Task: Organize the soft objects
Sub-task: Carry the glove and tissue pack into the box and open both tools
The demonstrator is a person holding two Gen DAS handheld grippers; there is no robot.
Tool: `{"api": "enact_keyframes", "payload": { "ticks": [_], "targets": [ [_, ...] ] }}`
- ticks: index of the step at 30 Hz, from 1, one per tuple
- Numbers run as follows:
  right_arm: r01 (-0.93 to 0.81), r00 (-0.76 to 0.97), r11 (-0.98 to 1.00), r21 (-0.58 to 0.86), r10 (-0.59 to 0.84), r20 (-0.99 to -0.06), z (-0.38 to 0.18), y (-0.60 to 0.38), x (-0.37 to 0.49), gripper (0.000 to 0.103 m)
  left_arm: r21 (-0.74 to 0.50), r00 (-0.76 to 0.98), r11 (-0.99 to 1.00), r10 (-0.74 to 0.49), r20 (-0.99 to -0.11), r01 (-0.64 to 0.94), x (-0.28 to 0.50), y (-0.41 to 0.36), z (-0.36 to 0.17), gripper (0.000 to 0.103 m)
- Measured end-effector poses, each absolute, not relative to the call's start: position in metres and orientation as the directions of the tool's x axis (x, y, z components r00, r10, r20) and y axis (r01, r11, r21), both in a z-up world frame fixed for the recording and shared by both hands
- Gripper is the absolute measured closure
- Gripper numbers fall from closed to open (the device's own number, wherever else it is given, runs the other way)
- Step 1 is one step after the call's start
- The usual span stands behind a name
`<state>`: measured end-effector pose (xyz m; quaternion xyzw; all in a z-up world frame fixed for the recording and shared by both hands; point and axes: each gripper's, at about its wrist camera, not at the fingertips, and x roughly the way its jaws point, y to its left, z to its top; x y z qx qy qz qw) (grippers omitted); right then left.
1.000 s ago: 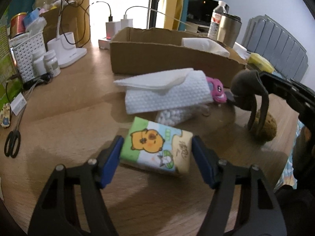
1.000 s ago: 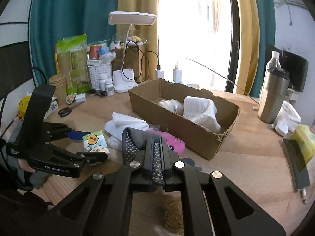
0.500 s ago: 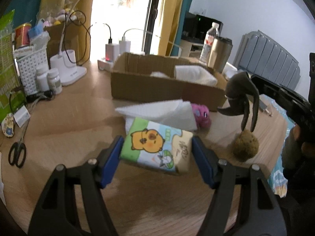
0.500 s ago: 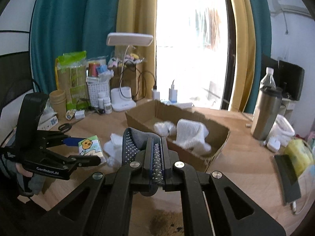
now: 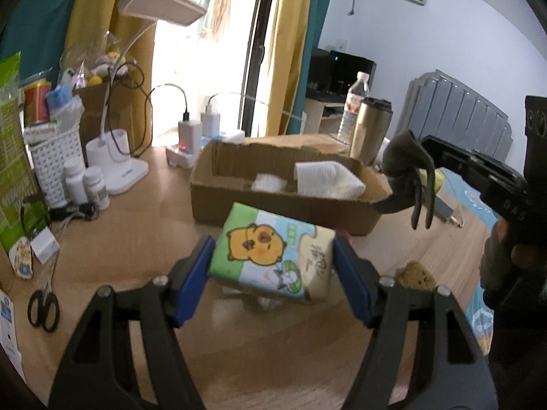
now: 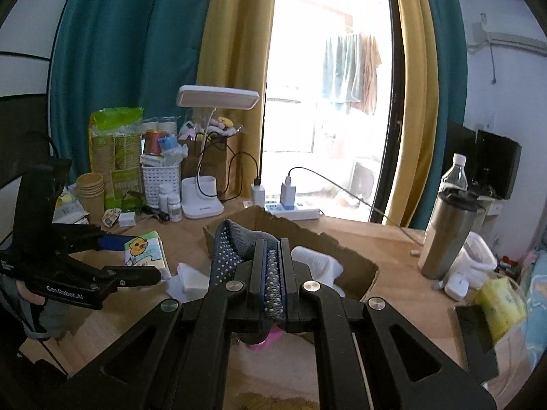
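My left gripper [image 5: 273, 263] is shut on a tissue pack [image 5: 270, 256] printed with an orange cartoon animal, held well above the wooden table; it also shows in the right wrist view [image 6: 145, 251]. My right gripper [image 6: 271, 273] is shut on a grey dotted sock [image 6: 229, 249], which hangs dark from the jaws in the left wrist view [image 5: 407, 174]. An open cardboard box [image 5: 239, 194] lies ahead holding a folded white cloth [image 5: 328, 181] and a white bundle [image 5: 268, 182]. Both grippers hover near the box's front side.
A brown sponge [image 5: 415, 273] and a white towel [image 6: 188, 282] lie on the table, with a pink toy [image 6: 270, 336] under my right gripper. Scissors [image 5: 42, 304], pill bottles [image 5: 85, 184], a white basket [image 5: 56, 164], lamp [image 6: 205, 184], steel tumbler [image 6: 448, 235] and phone [image 6: 475, 335] stand around.
Both grippers have risen from table level with their loads and moved towards the box. The towel and toy have dropped out of the left wrist view.
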<state>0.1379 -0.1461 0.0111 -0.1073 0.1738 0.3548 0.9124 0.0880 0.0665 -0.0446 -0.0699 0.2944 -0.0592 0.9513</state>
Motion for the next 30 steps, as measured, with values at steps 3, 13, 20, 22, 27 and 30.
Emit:
{"api": "enact_keyframes", "payload": {
  "ticks": [3, 13, 20, 22, 27, 30],
  "targets": [
    [-0.682, 0.695, 0.726, -0.086, 0.607, -0.385, 0.015, -0.145, 0.141, 0.096, -0.148, 0.83, 0.986, -0.15, -0.537, 0.082, 0.093, 0.065, -0.038, 0.032],
    [-0.686, 0.702, 0.717, -0.121, 0.61, -0.366, 0.026, -0.136, 0.149, 0.096, -0.172, 0.862, 0.98, -0.169, -0.478, 0.097, 0.107, 0.072, -0.022, 0.032],
    [-0.697, 0.701, 0.702, -0.144, 0.624, -0.345, 0.035, -0.123, 0.152, 0.096, -0.125, 0.885, 0.982, -0.182, -0.429, 0.142, 0.121, 0.067, -0.003, 0.032],
    [-0.698, 0.702, 0.7, -0.152, 0.625, -0.342, 0.037, -0.12, 0.154, 0.096, -0.113, 0.892, 0.981, -0.191, -0.41, 0.158, 0.127, 0.067, 0.001, 0.032],
    [-0.694, 0.709, 0.698, -0.177, 0.62, -0.335, 0.041, -0.114, 0.158, 0.096, -0.118, 0.895, 0.974, -0.222, -0.387, 0.191, 0.146, 0.072, 0.007, 0.032],
    [-0.691, 0.713, 0.699, -0.183, 0.618, -0.33, 0.043, -0.11, 0.163, 0.096, -0.128, 0.89, 0.97, -0.241, -0.387, 0.207, 0.156, 0.075, 0.009, 0.032]
  ]
}}
